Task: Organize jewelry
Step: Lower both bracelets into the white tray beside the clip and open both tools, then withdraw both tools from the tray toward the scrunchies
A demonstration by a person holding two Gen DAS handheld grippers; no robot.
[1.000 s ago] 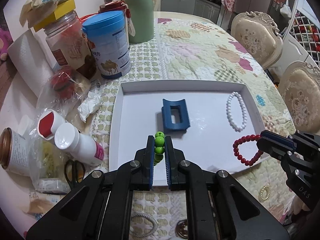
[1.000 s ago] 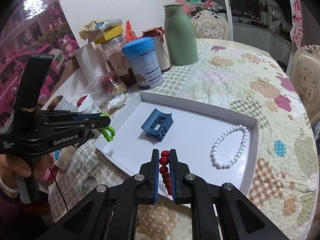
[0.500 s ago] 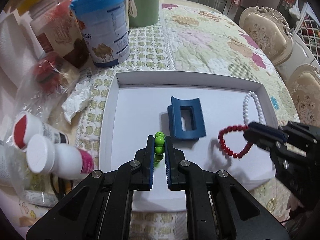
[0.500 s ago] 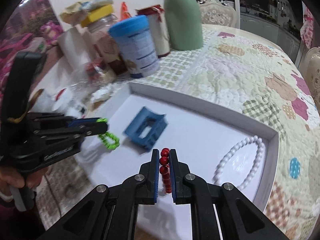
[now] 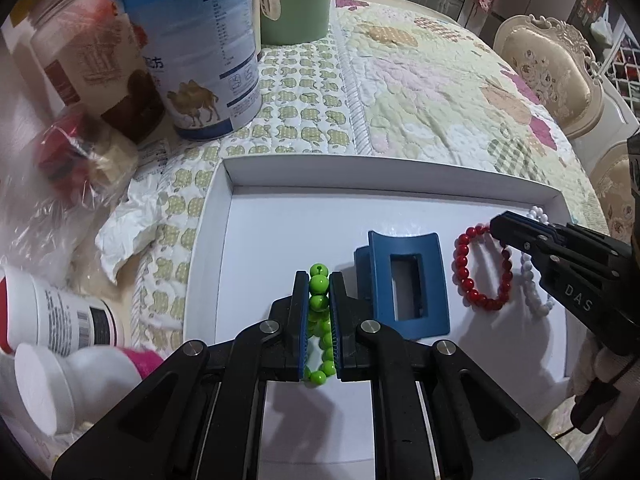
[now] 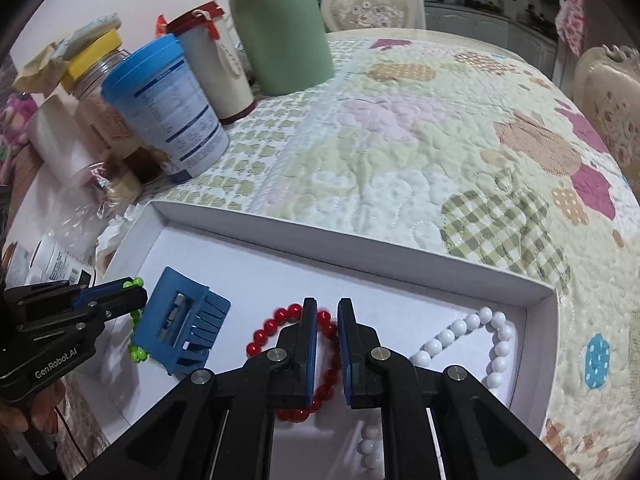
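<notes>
While the left gripper (image 5: 319,280) clamps the green round-bead bracelet (image 5: 319,304) between its blue-padded fingers (image 5: 301,312), the beads stick out past the tips at frame centre and the rest of the loop hangs down between the fingers, over the near-left part of the shallow white rectangular cardboard tray (image 5: 384,178). Blue plastic claw hair clip (image 5: 404,282) lies on the tray floor just right of that gripper, lower centre of the left view. Right gripper (image 6: 324,312) has its fingers parted with a visible gap; the red round-bead bracelet (image 6: 280,320) lies flat on the tray under and around them, one stretch of beads showing in the gap, not pinched (looks released). In the left view the same red bracelet (image 5: 476,272) sits right of the clip, with the right gripper's tip over its upper right edge. White pearl-like bead bracelet (image 6: 476,340) lies in the tray's far-right corner, lower right of the right view, close to the red one; whether they touch cannot be told. Tray sits on a quilted patchwork tablecloth (image 6: 400,128). Upper left of both views: blue-lidded white tin with a camel picture (image 5: 200,48), green insulated bottle (image 6: 280,24), clear jar with yellow lid (image 6: 94,76). White pill bottles (image 5: 48,360) lie at the lower left of the left view
</notes>
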